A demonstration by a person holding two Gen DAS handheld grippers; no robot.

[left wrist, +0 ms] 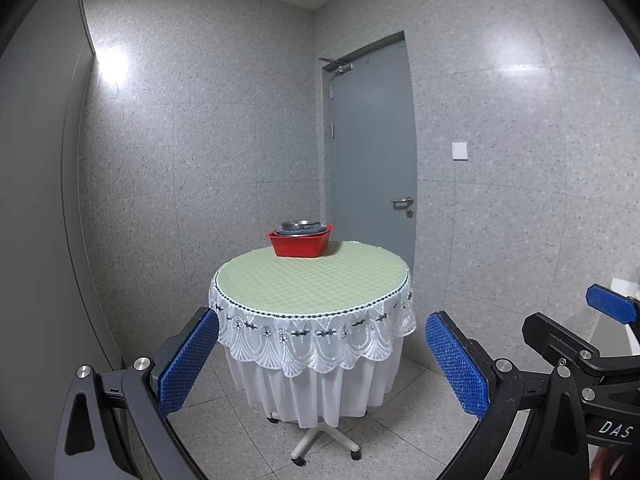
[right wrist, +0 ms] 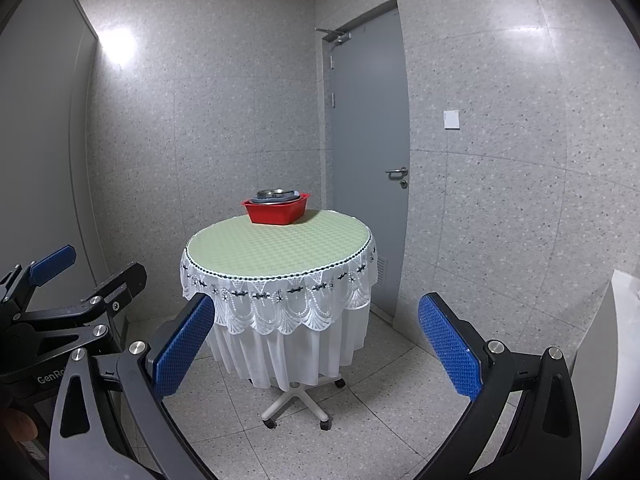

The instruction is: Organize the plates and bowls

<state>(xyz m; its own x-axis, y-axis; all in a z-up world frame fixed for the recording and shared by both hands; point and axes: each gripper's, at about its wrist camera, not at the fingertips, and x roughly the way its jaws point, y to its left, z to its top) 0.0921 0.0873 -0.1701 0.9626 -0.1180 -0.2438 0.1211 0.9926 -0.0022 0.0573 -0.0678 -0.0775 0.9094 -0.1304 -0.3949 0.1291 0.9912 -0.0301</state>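
A round worktop (left wrist: 312,280) with a bumpy green top and a frilly white lace skirt stands on a wheeled foot. Near its far edge sits a shiny red plastic tub (left wrist: 300,242) holding grey metal bowls (left wrist: 301,227). The left gripper (left wrist: 322,360) and right gripper (right wrist: 316,344) hang well back, jaws wide and empty, with rough blue pads. A grey door (left wrist: 370,140) stands behind.

My left gripper (left wrist: 322,364) holds its blue fingers (left wrist: 188,360) wide apart before the round bench (left wrist: 312,280), where a red basin (left wrist: 300,242) with metal dishes (left wrist: 300,227) stands at the far edge.
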